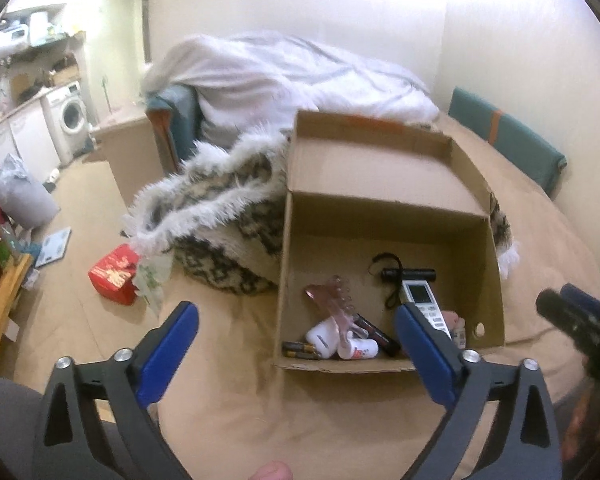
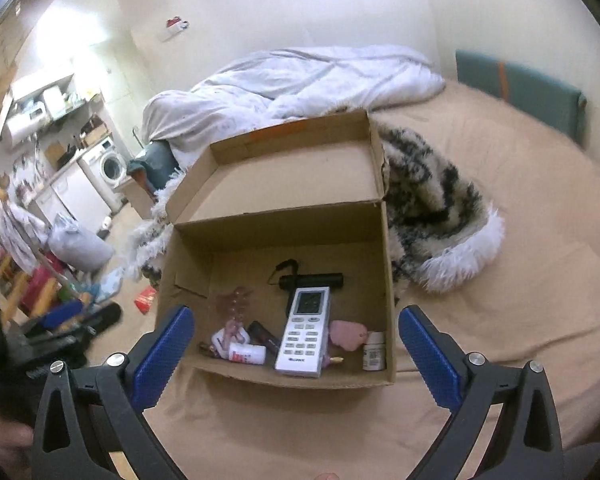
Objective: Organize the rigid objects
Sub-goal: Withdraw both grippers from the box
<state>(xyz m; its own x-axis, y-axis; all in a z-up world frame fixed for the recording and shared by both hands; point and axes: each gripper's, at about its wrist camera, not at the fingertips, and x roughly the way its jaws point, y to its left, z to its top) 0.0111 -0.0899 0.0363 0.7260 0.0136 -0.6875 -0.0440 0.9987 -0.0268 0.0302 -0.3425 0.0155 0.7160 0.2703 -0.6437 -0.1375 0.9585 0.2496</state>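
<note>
An open cardboard box (image 1: 388, 216) (image 2: 276, 224) sits on the tan bed sheet with its lid flipped back. Inside lie a white remote control (image 2: 306, 332) (image 1: 424, 302), a black flashlight (image 2: 312, 280) (image 1: 410, 274), a pink comb (image 1: 336, 302) (image 2: 234, 304), a white pill bottle (image 2: 374, 356), a pink soft piece (image 2: 346, 334), a white tube (image 2: 246, 354), batteries (image 1: 300, 350) and a dark stick (image 1: 376, 334). My left gripper (image 1: 296, 344) is open and empty in front of the box. My right gripper (image 2: 296, 344) is open and empty just before the box's near wall.
A furry black-and-white blanket (image 1: 220, 216) (image 2: 432, 208) lies behind and beside the box. A white duvet (image 1: 284, 72) is heaped at the far end. A red box (image 1: 114, 274) lies on the floor at left. The right gripper (image 1: 580, 320) shows at the left view's right edge.
</note>
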